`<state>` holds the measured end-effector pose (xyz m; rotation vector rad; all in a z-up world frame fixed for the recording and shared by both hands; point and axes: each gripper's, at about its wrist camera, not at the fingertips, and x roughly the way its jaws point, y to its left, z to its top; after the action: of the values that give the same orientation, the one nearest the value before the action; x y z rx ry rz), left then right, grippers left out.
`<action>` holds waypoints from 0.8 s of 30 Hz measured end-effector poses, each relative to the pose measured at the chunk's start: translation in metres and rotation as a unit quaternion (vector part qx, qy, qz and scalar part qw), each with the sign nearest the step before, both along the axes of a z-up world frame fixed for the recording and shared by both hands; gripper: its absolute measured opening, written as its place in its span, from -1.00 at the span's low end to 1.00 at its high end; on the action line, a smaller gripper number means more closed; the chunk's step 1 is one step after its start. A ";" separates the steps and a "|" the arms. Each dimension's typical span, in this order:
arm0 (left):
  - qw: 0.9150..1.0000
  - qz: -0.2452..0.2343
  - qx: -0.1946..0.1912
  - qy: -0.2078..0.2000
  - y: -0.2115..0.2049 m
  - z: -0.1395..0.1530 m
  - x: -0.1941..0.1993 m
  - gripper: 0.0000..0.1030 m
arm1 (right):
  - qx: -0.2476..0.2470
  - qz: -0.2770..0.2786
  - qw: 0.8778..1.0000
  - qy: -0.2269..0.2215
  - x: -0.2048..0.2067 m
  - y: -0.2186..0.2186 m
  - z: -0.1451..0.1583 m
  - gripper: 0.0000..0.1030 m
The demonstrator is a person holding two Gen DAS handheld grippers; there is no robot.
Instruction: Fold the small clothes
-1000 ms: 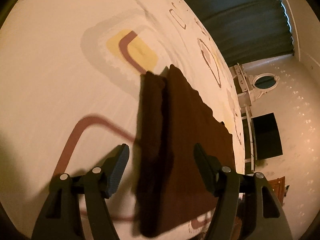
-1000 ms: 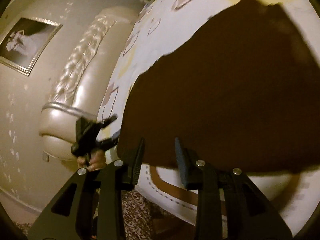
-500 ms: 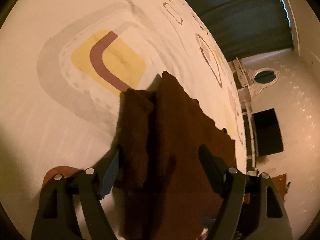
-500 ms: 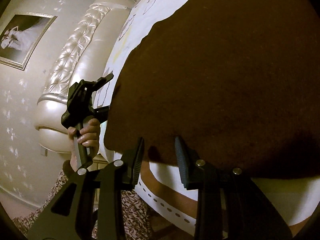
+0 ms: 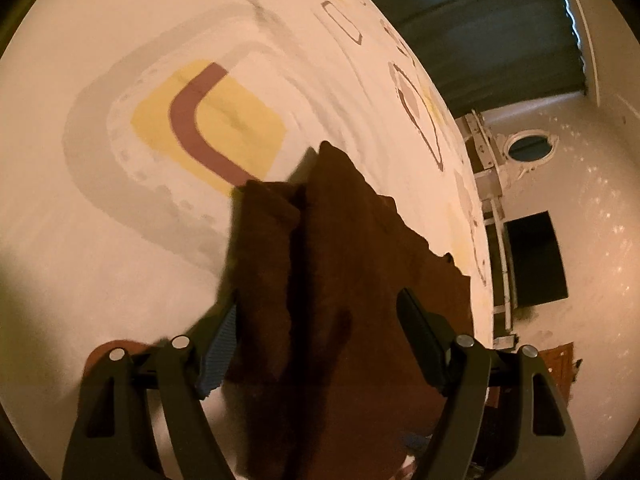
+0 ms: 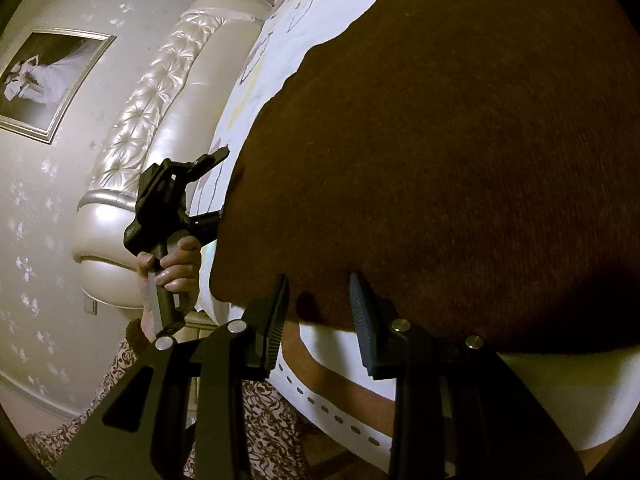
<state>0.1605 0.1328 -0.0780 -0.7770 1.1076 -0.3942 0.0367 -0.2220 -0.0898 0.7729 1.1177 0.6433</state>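
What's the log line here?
left gripper: open, jaws just closing, brown cloth between | right gripper: open at cloth's near edge | surface: bedsheet

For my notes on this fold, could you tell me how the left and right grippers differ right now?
The left gripper stands wide, its jaws having just eased in slightly, astride a raised fold of the brown cloth; the right gripper stands narrower, at the cloth's near edge. The left pads are blue, the right ones black. Neither clamps the cloth.

A bed [image 5: 120, 260] spread with a cream sheet [image 5: 328, 92] printed with yellow, maroon and grey shapes carries a dark brown cloth [image 5: 360, 280], partly folded, near its edge.
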 end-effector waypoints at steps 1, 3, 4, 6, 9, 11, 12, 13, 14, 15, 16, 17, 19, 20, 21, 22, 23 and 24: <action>1.000 -0.001 0.005 0.001 -0.002 0.000 0.002 0.30 | 0.000 0.000 1.000 0.000 0.000 0.000 0.000 -0.39; 1.000 0.000 0.013 0.009 -0.004 -0.001 0.005 0.08 | 0.000 0.000 1.000 0.000 0.000 0.000 0.000 -0.39; 1.000 0.000 0.017 0.015 -0.005 -0.002 0.006 -0.12 | 0.000 -0.001 1.000 -0.001 -0.001 0.001 0.000 -0.39; 0.999 -0.002 0.031 0.025 -0.007 -0.003 0.008 -0.53 | -0.002 -0.002 1.000 -0.003 -0.001 0.001 0.001 -0.39; 0.999 0.002 0.040 0.032 -0.008 -0.001 0.007 -0.71 | -0.001 -0.004 1.000 -0.004 -0.002 0.002 0.001 -0.39; 0.998 0.010 0.053 0.033 -0.011 0.005 0.006 -0.74 | -0.001 -0.004 1.000 -0.005 -0.003 0.001 -0.001 -0.39; 0.998 0.013 0.059 0.034 -0.013 0.007 0.005 -0.75 | -0.001 -0.004 1.000 -0.005 -0.003 0.000 -0.001 -0.39; 0.997 0.016 0.066 0.037 -0.015 0.009 0.005 -0.76 | -0.001 -0.004 1.000 -0.005 -0.003 0.000 -0.002 -0.39; 0.996 0.021 0.073 0.039 -0.018 0.014 0.005 -0.76 | -0.001 -0.004 1.000 -0.006 -0.003 -0.001 -0.002 -0.39; 0.996 0.025 0.078 0.041 -0.020 0.017 0.004 -0.77 | 0.000 -0.004 1.000 -0.006 -0.003 -0.001 -0.002 -0.39; 0.995 0.028 0.084 0.042 -0.023 0.022 0.004 -0.77 | 0.000 -0.004 1.000 -0.007 -0.003 -0.001 -0.003 -0.39; 0.995 0.030 0.089 0.041 -0.027 0.027 0.003 -0.77 | 0.000 -0.005 1.000 -0.008 -0.003 -0.001 -0.003 -0.39; 0.994 0.033 0.103 0.037 -0.034 0.037 0.001 -0.77 | 0.003 -0.005 1.000 -0.010 -0.003 -0.001 -0.003 -0.39; 0.993 0.034 0.109 0.035 -0.038 0.041 0.001 -0.77 | 0.004 -0.006 1.000 -0.010 -0.003 -0.001 -0.003 -0.39; 0.992 0.034 0.117 0.032 -0.044 0.048 -0.001 -0.78 | 0.006 -0.006 1.000 -0.011 -0.003 -0.002 -0.004 -0.39; 0.992 0.034 0.122 0.030 -0.048 0.053 -0.001 -0.78 | 0.007 -0.007 1.000 -0.011 -0.003 -0.002 -0.004 -0.39; 0.991 0.033 0.126 0.029 -0.052 0.056 -0.002 -0.78 | 0.009 -0.006 1.000 -0.012 -0.003 -0.002 -0.004 -0.39; 0.991 0.032 0.130 0.025 -0.057 0.061 -0.002 -0.78 | 0.011 -0.006 1.000 -0.013 -0.003 -0.003 -0.004 -0.39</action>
<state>0.1581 0.0754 -0.0170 -0.5929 1.1521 -0.1722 0.0340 -0.2245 -0.0940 0.7871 1.0831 0.6539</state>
